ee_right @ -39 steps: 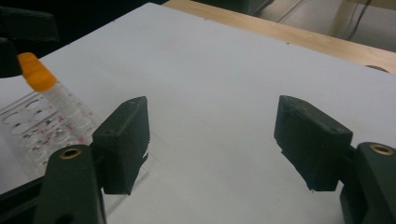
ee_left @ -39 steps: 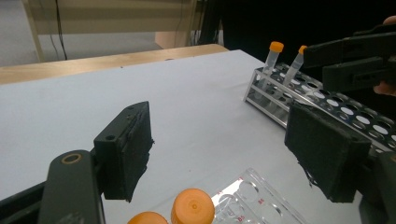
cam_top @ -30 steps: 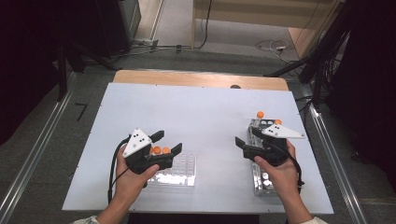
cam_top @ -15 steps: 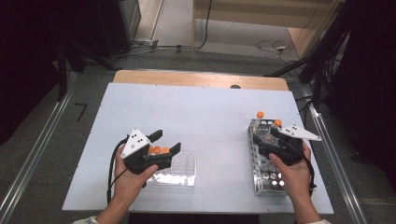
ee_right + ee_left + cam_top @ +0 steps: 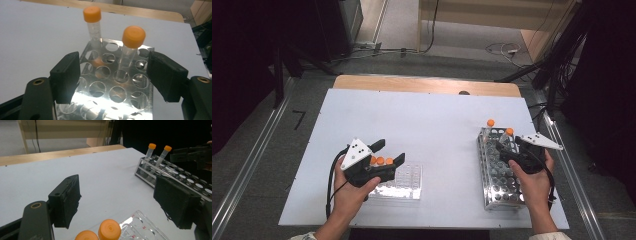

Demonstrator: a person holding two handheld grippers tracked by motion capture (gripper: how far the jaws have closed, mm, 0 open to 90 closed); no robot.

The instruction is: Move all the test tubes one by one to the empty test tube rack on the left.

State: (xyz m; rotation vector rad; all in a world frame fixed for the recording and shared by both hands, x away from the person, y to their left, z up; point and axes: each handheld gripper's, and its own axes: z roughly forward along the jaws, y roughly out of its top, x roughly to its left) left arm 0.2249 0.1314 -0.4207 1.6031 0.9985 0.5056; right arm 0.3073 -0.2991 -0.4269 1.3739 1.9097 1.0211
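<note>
On the white table (image 5: 427, 130) I work with two grippers and two racks. My right gripper (image 5: 113, 75) hovers over the far end of the metal rack (image 5: 499, 175), which lies lengthwise along the table's right side, its top plate full of round holes. Two tubes with orange caps stand in that rack at its far end: the far tube (image 5: 93, 27) sits upright in a hole of the last row, and the near tube (image 5: 131, 47) leans a little in a hole one row closer to me. My right jaws are spread wide with nothing between the pads; the near tube rises just ahead of the gap, nearer the right-hand pad, and I touch neither tube.

My left gripper (image 5: 117, 202) hangs above the clear plastic rack (image 5: 404, 182) near the table's front edge, left of centre. Its jaws are also spread apart and hold nothing. From the high view I count three orange caps (image 5: 381, 161) in a short row at this rack's far left corner; from the left gripper view two of them (image 5: 109, 230) sit just below the gap between the pads. Across the table, the two tubes in the metal rack (image 5: 175, 177) stand well apart from this gripper.
</note>
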